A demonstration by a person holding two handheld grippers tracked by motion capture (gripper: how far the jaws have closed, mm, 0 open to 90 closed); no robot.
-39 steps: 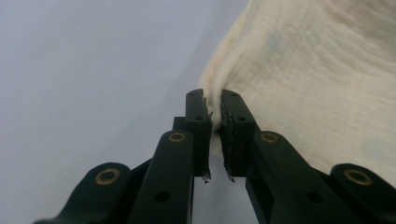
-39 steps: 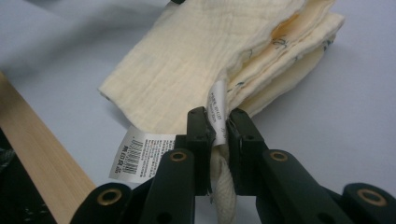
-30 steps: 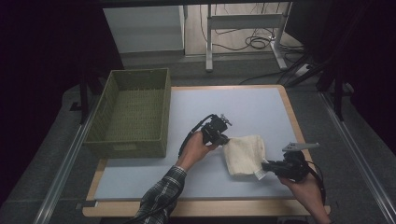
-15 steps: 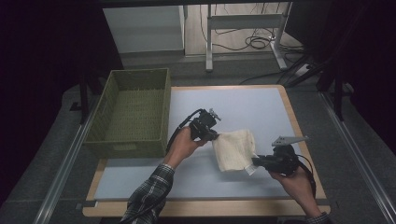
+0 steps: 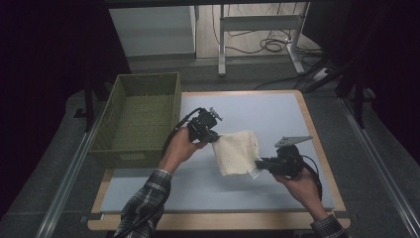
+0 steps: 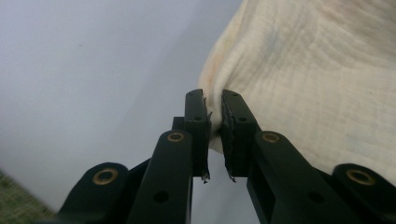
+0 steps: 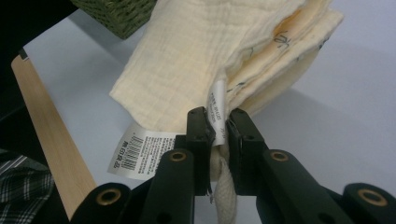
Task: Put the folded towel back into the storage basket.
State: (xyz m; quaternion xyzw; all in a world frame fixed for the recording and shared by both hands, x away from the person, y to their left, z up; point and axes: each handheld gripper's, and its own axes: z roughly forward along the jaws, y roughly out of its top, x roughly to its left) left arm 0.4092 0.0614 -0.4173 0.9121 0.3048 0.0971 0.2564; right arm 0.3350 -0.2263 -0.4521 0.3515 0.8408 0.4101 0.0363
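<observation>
Pale blue matting covers the desk point(image 5: 277, 106), wood-edged. Nearest the person, the right tongs point(image 5: 257, 165) are clamped on the lower right corner of a folded cream muslin cloth point(image 5: 236, 151), with its white care labels point(image 7: 140, 151) hanging beside the jaws. The cloth is held between both tools above the desk's middle. Further in, the left tongs point(image 5: 214, 138) are pinched on the cloth's upper left edge. Beyond, left, stands a green woven basket point(image 5: 141, 116).
</observation>
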